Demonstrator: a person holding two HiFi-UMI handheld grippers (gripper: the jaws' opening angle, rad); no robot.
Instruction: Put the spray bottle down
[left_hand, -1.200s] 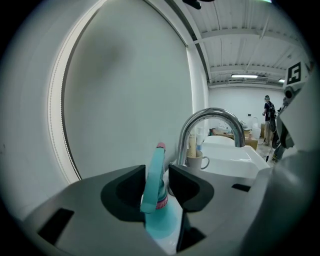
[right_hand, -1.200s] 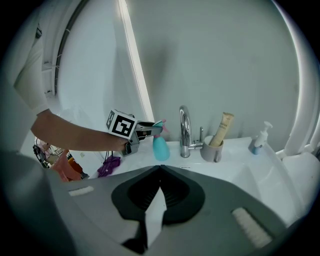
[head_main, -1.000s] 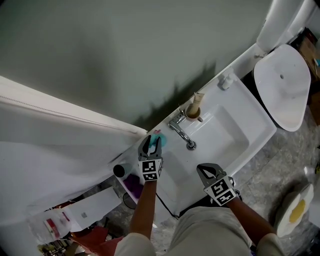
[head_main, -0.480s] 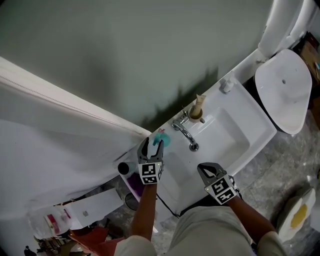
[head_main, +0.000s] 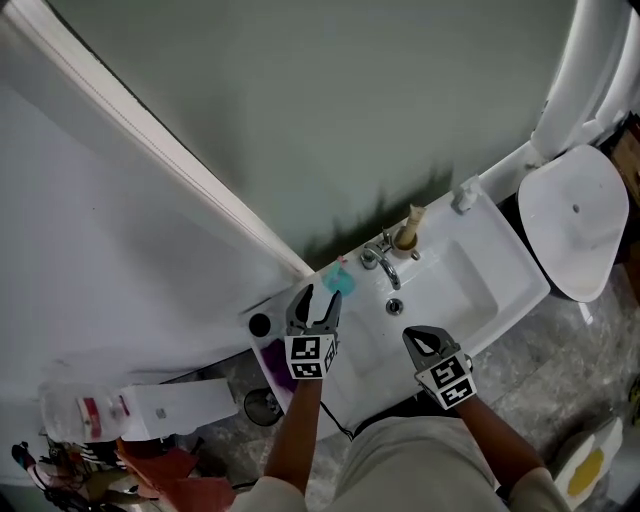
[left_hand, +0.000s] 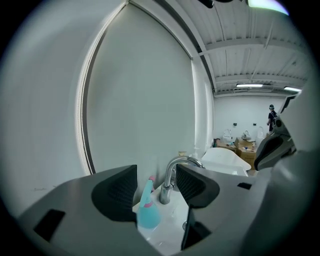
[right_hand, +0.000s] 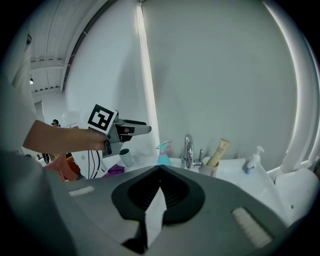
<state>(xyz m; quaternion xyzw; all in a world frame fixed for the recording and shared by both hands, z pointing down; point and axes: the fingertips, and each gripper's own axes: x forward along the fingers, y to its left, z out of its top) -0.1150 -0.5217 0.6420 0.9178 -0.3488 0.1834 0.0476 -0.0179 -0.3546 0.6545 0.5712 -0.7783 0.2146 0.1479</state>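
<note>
The teal spray bottle (head_main: 338, 280) with a pink nozzle stands upright on the sink's back rim, left of the faucet (head_main: 383, 262). My left gripper (head_main: 315, 298) hangs a little short of it and above it. Its jaws have just been opening and stand wide, with nothing between them. In the left gripper view the spray bottle (left_hand: 147, 212) shows past the gap of the left gripper (left_hand: 156, 185). My right gripper (head_main: 425, 338) hovers over the sink's front edge. In its own view the right gripper (right_hand: 160, 170) is shut on a white wipe (right_hand: 154, 215). The spray bottle (right_hand: 163, 152) shows there too.
The white sink (head_main: 470, 300) carries a cup with a tube (head_main: 406, 238) and a soap dispenser (head_main: 464, 193) along the wall. A toilet (head_main: 575, 220) stands to the right. A dark cup (head_main: 260, 324) and a purple cloth (head_main: 272, 365) lie left of the basin.
My left gripper's jaws were round the spray bottle; they have spread and drawn back and up, leaving it standing. Both grippers have risen and the head view has shifted.
</note>
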